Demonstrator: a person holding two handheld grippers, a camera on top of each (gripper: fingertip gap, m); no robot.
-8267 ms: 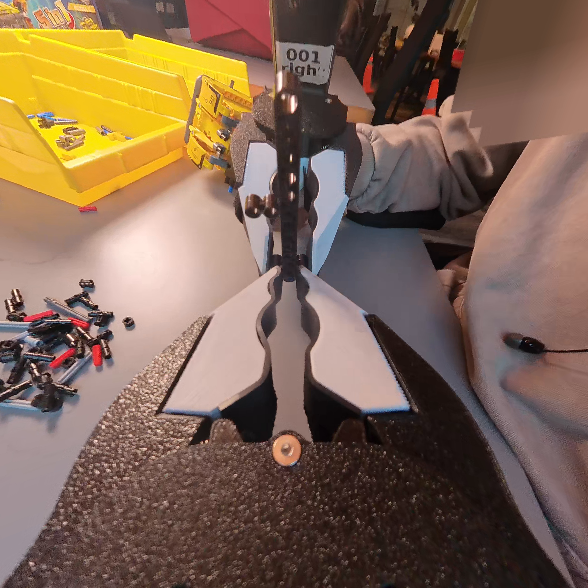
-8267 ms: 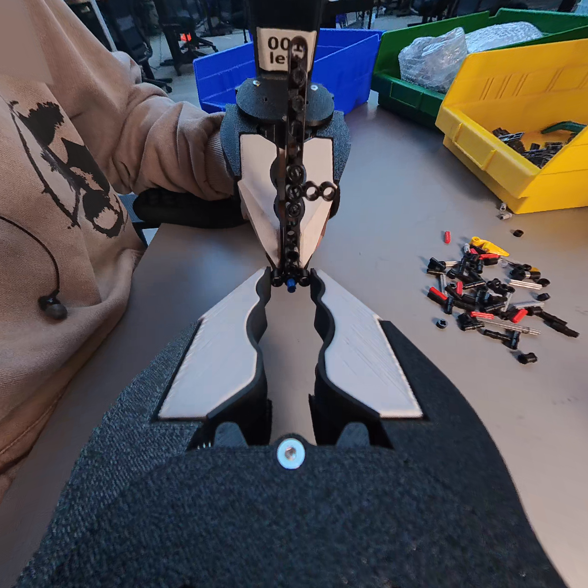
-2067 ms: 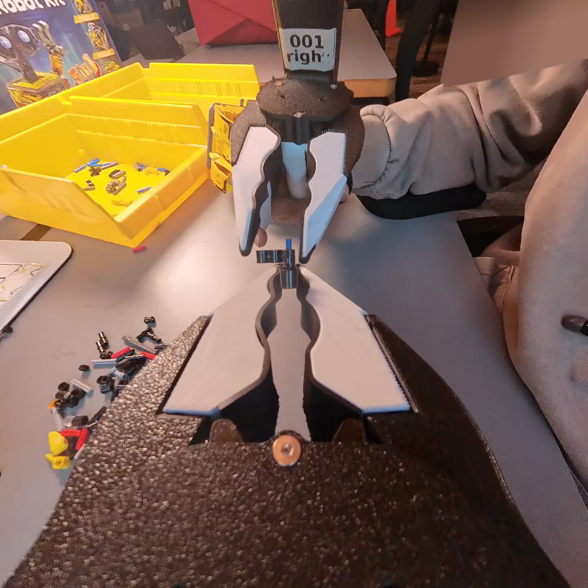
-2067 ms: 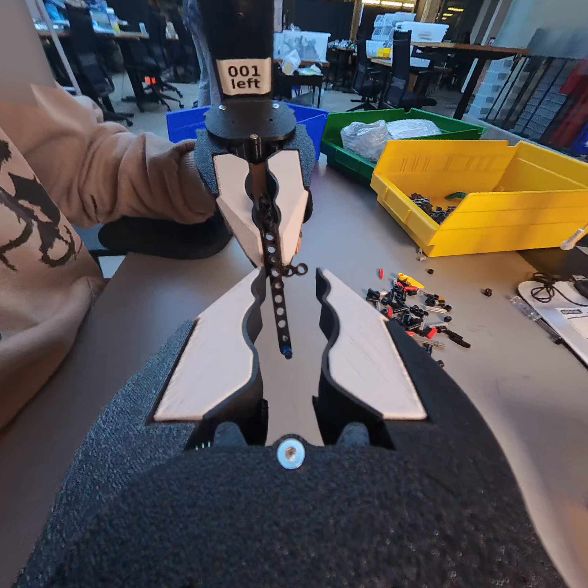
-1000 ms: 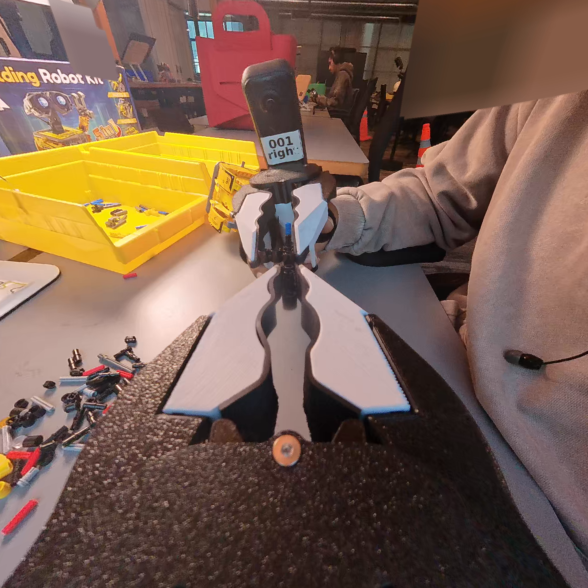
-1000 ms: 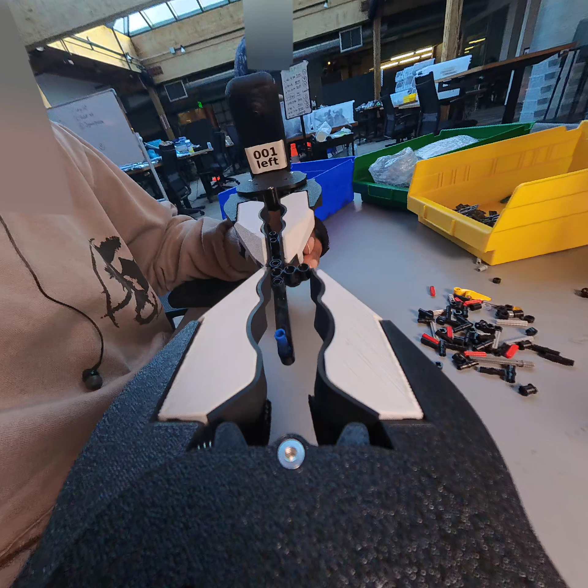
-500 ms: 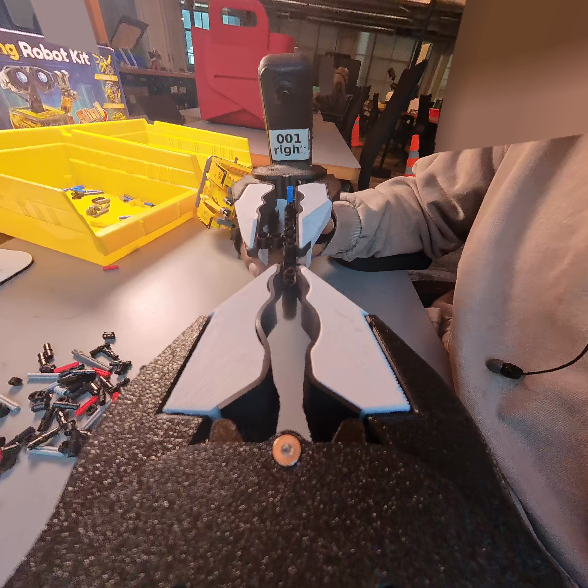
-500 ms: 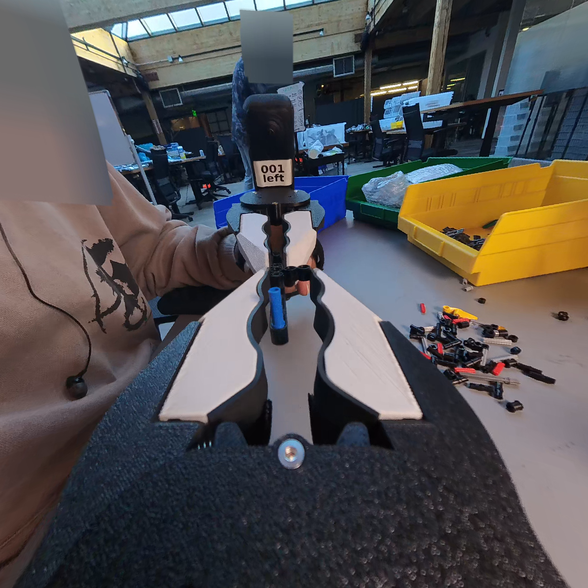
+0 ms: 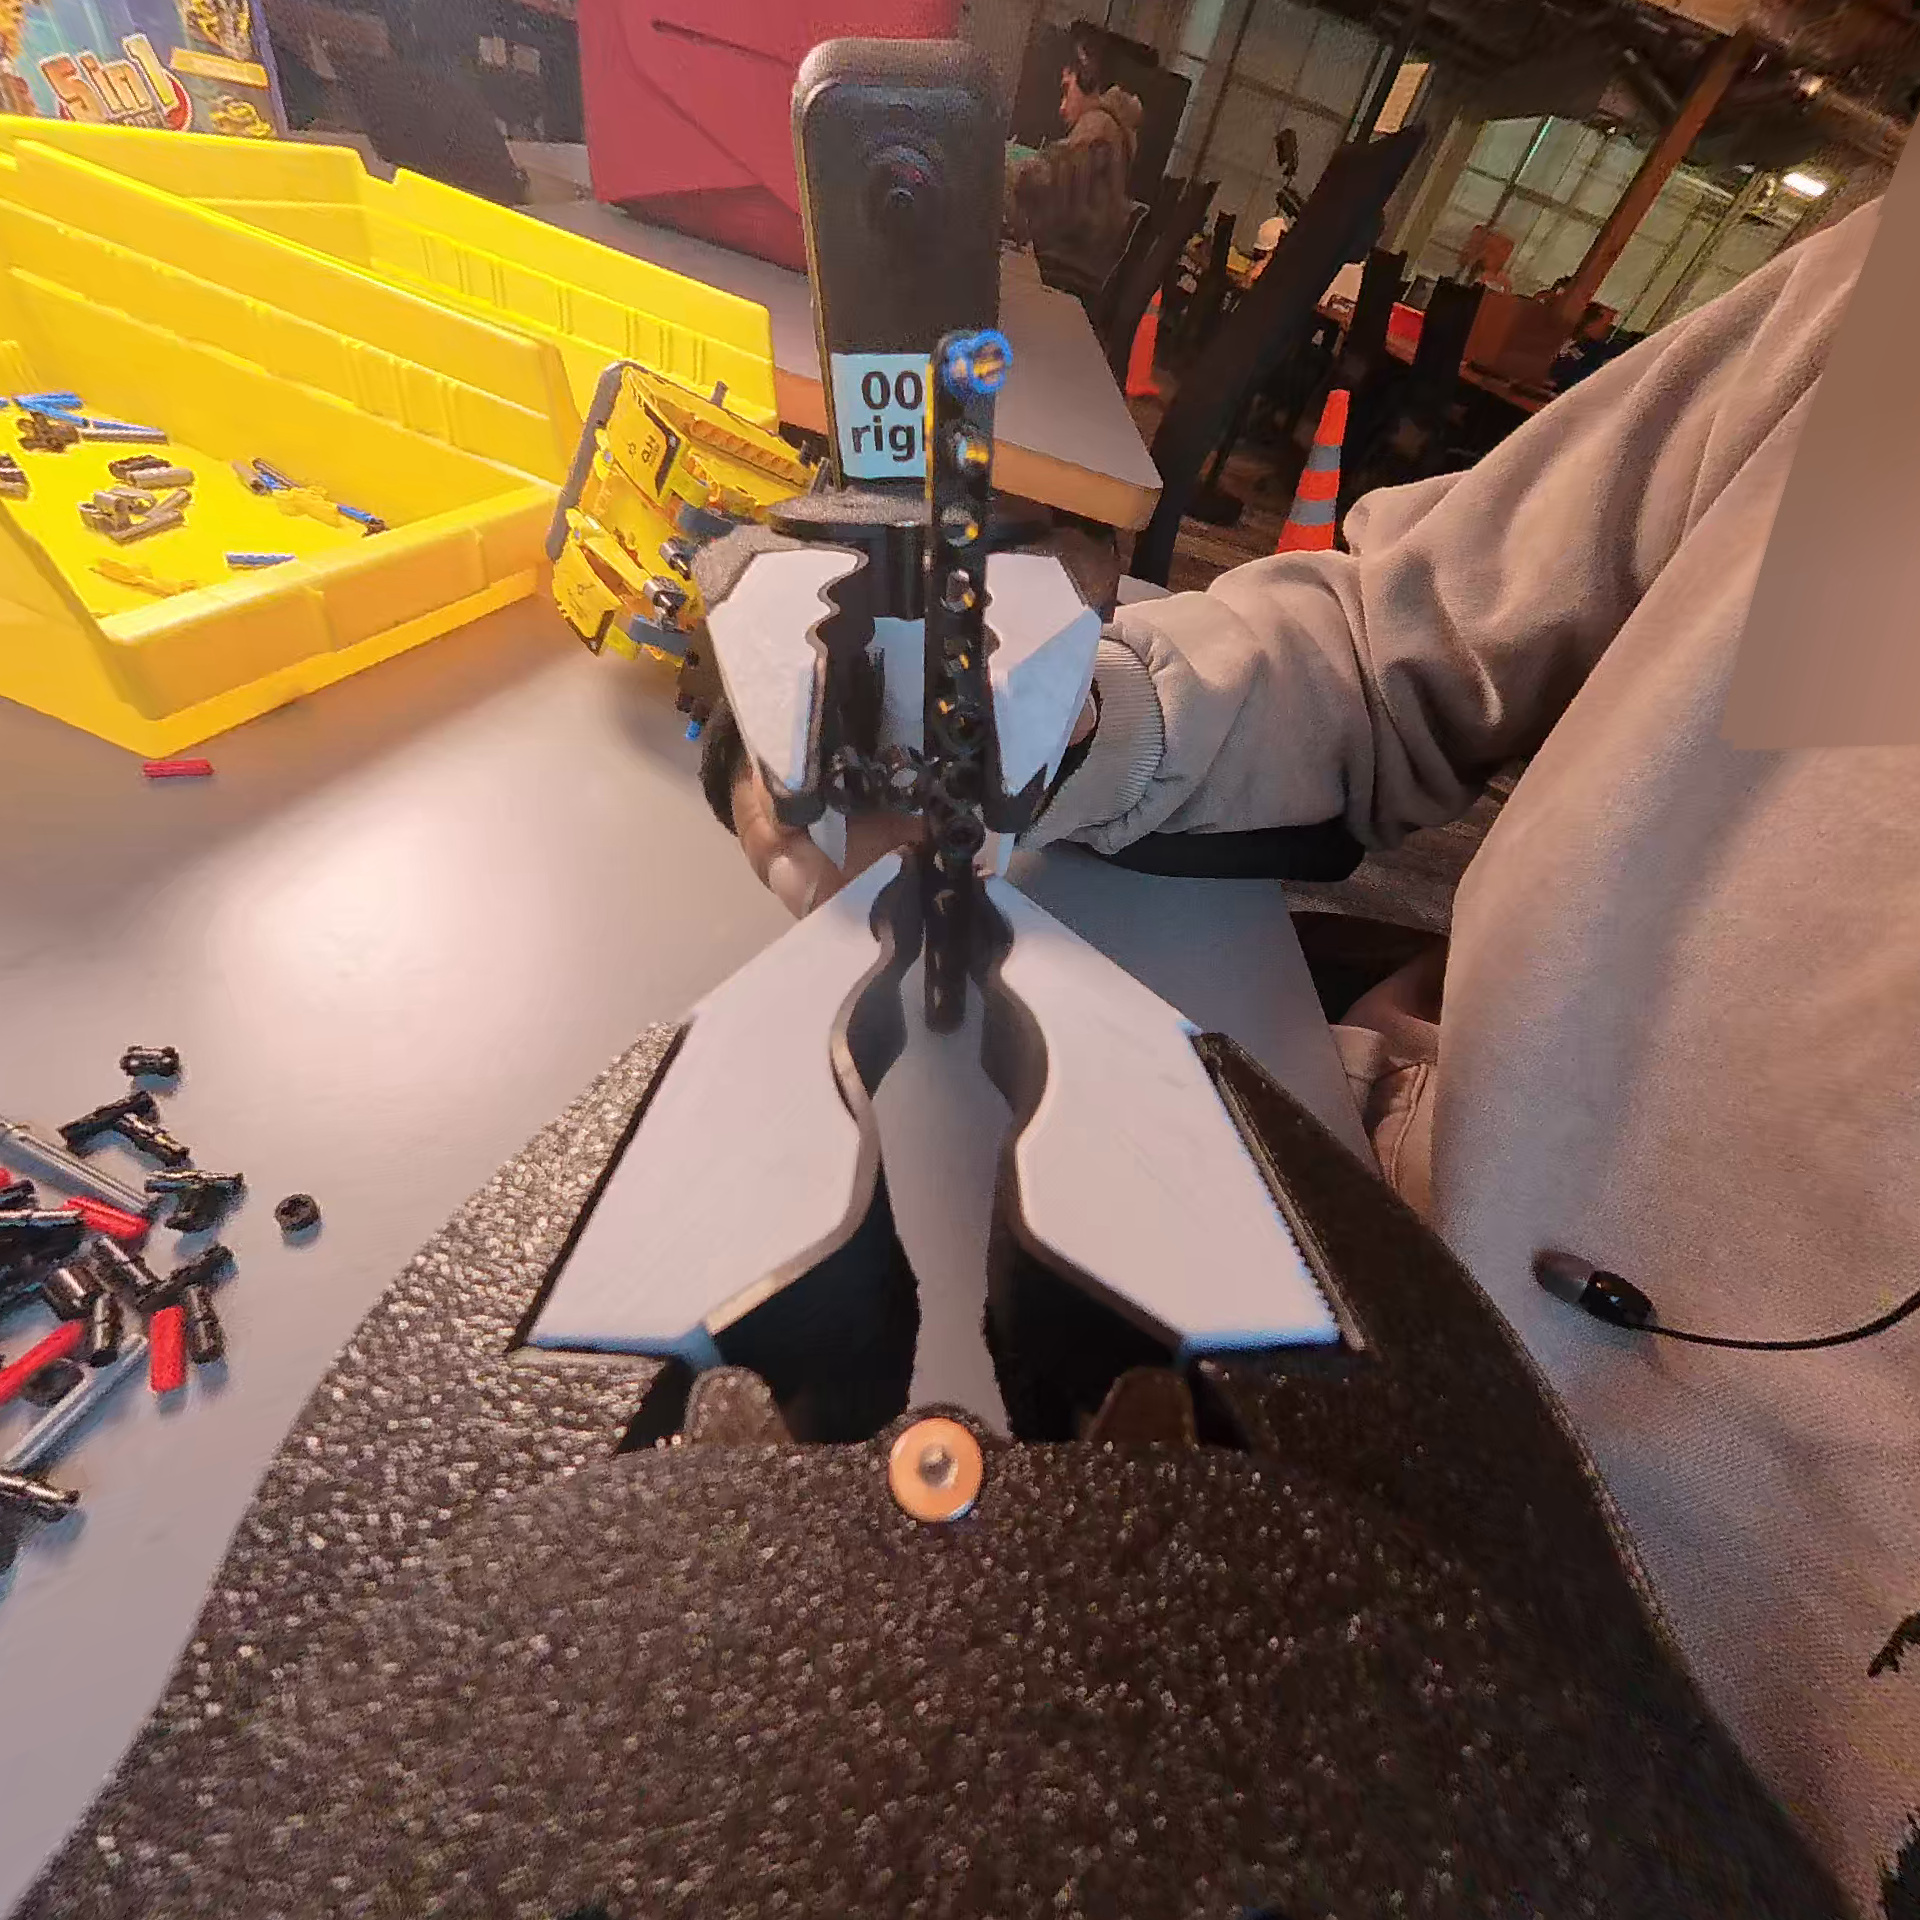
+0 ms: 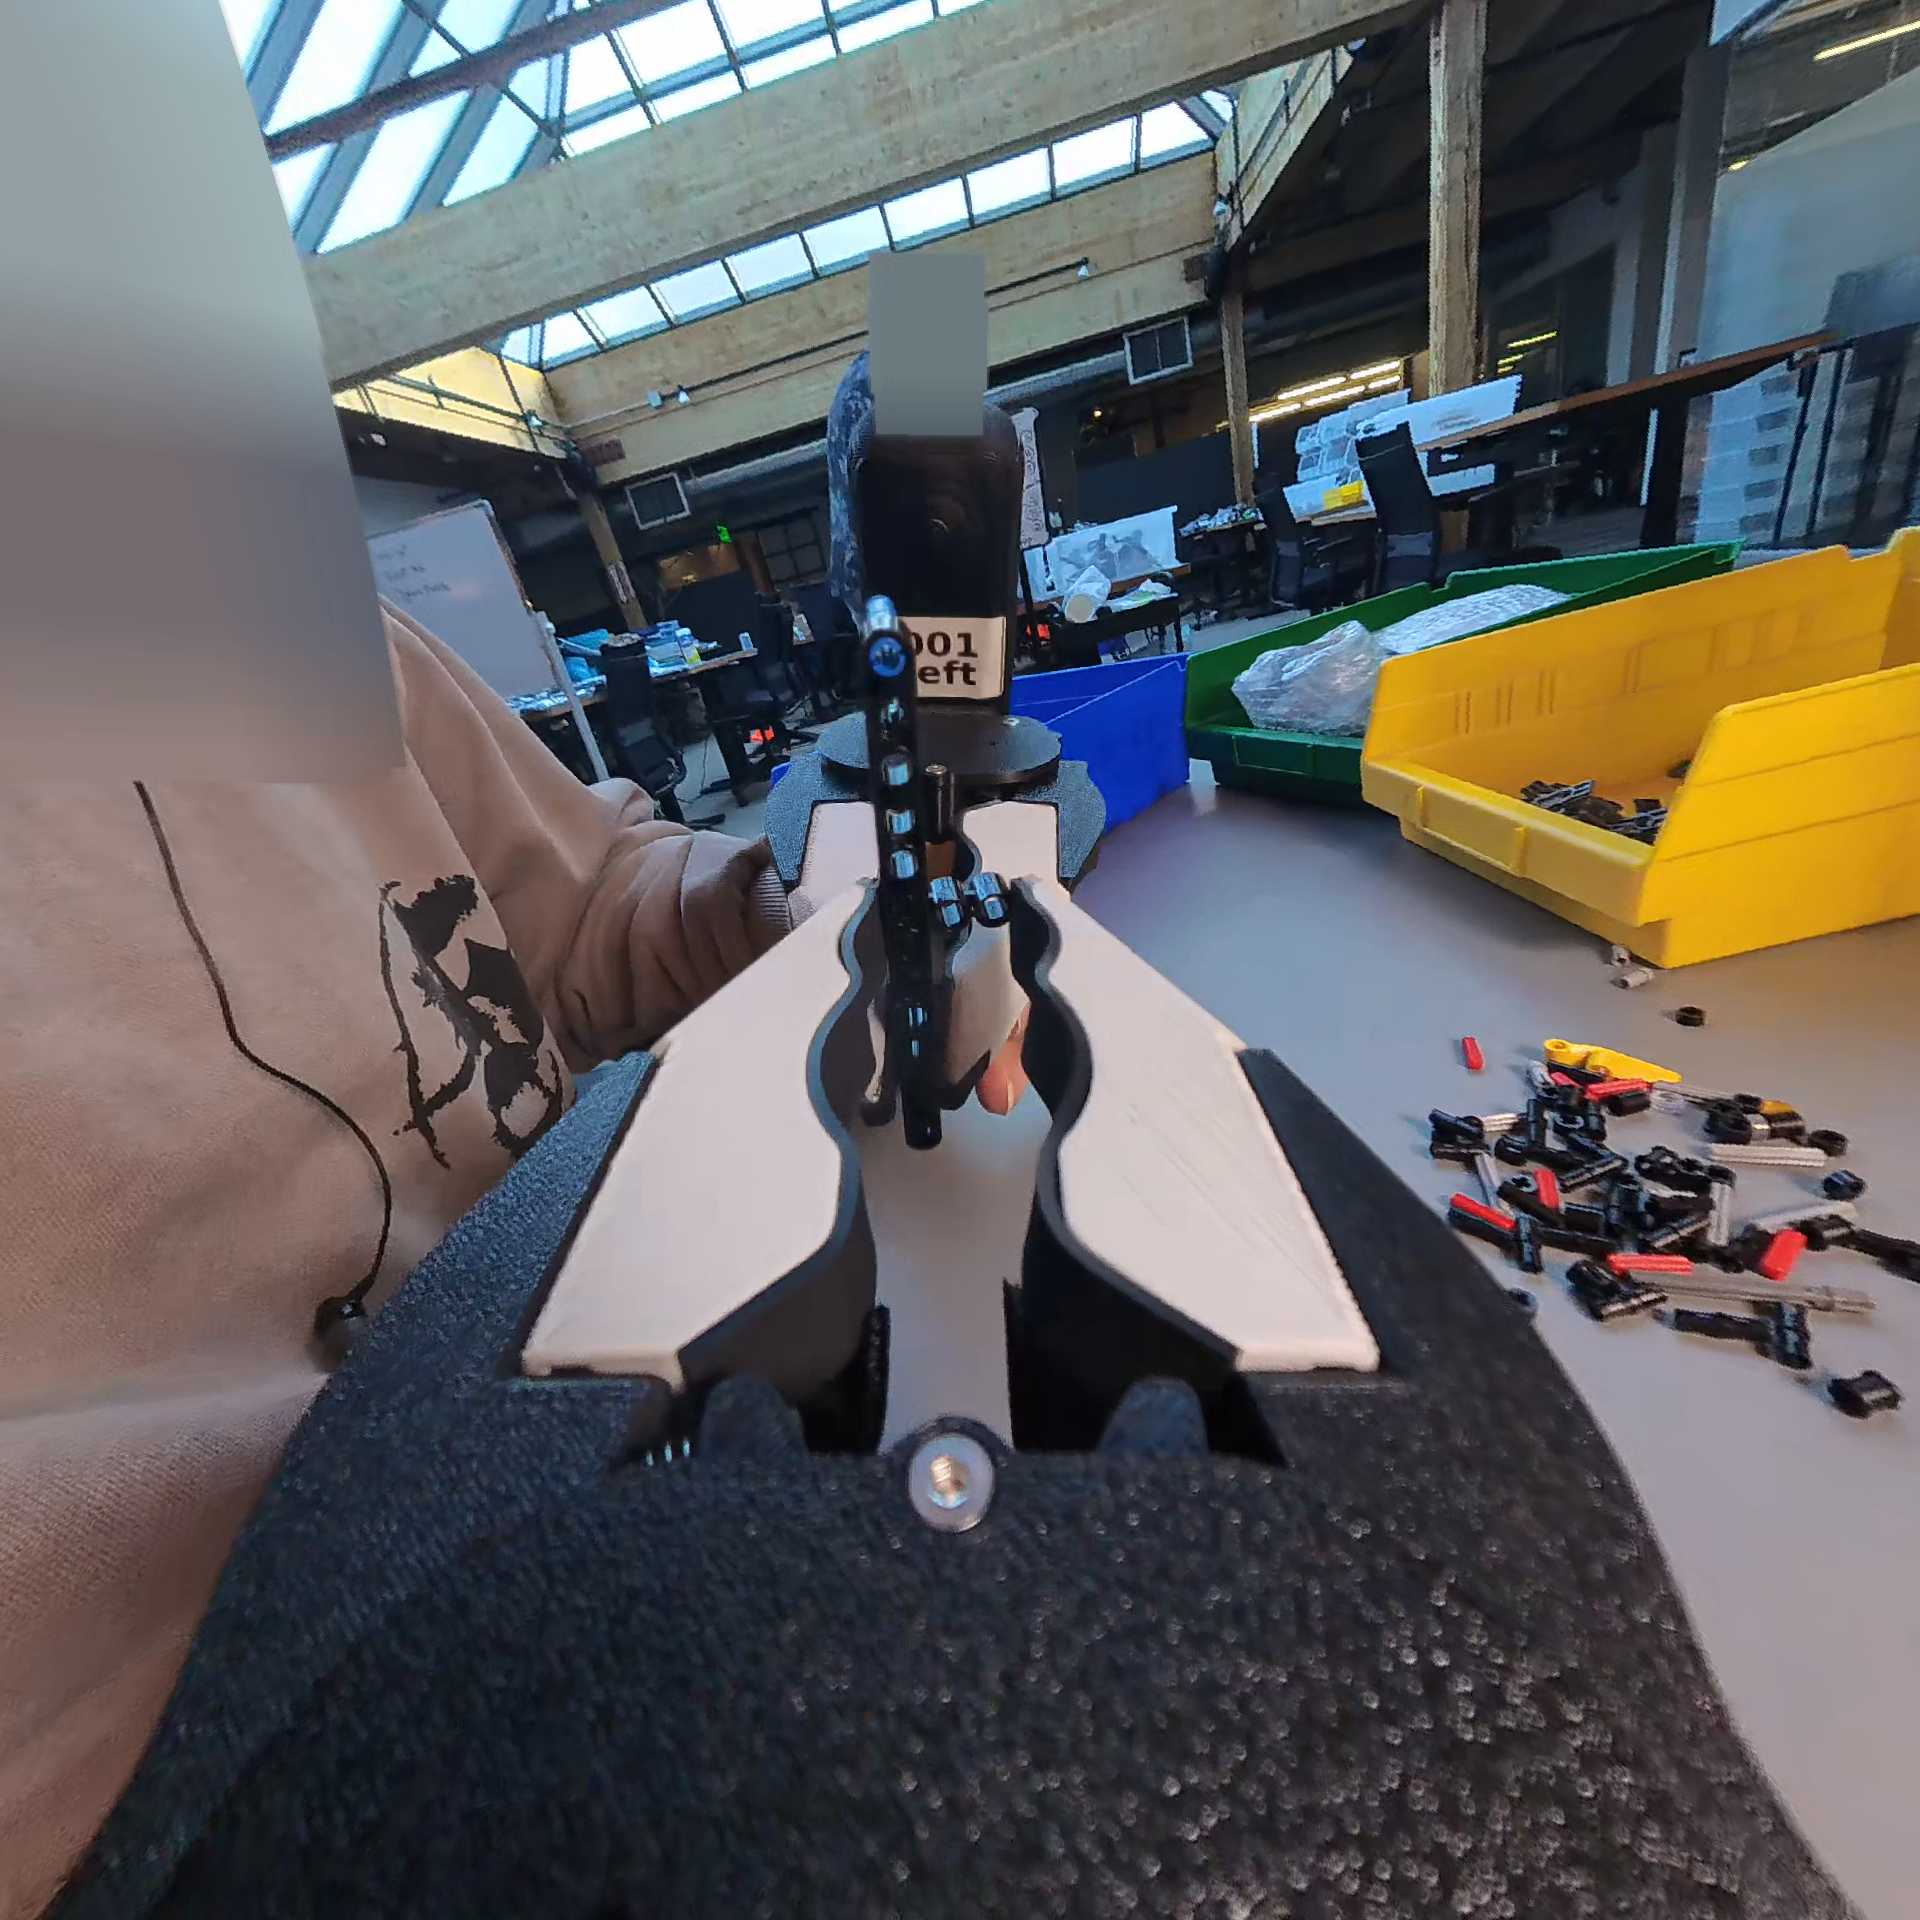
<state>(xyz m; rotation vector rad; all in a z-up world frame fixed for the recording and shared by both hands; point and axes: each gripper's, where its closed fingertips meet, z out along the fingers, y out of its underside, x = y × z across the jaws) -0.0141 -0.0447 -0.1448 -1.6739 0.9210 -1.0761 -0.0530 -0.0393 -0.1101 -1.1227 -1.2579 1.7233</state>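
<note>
Left wrist view: left hand-held gripper (image 9: 943, 914) is clamped on the lower end of a black holed beam (image 9: 958, 665) standing upright at frame centre, blue pin (image 9: 978, 358) on top; loose parts (image 9: 99, 1262) on the tabletop (image 9: 416, 935) at left, yellow bin (image 9: 260, 499) upper left. Right wrist view: right hand-held gripper (image 10: 935, 914) has its fingers spread either side of the beam (image 10: 904, 914), not gripping it; the parts pile (image 10: 1652, 1195) lies at right, with a second yellow bin (image 10: 1662, 769) behind it.
</note>
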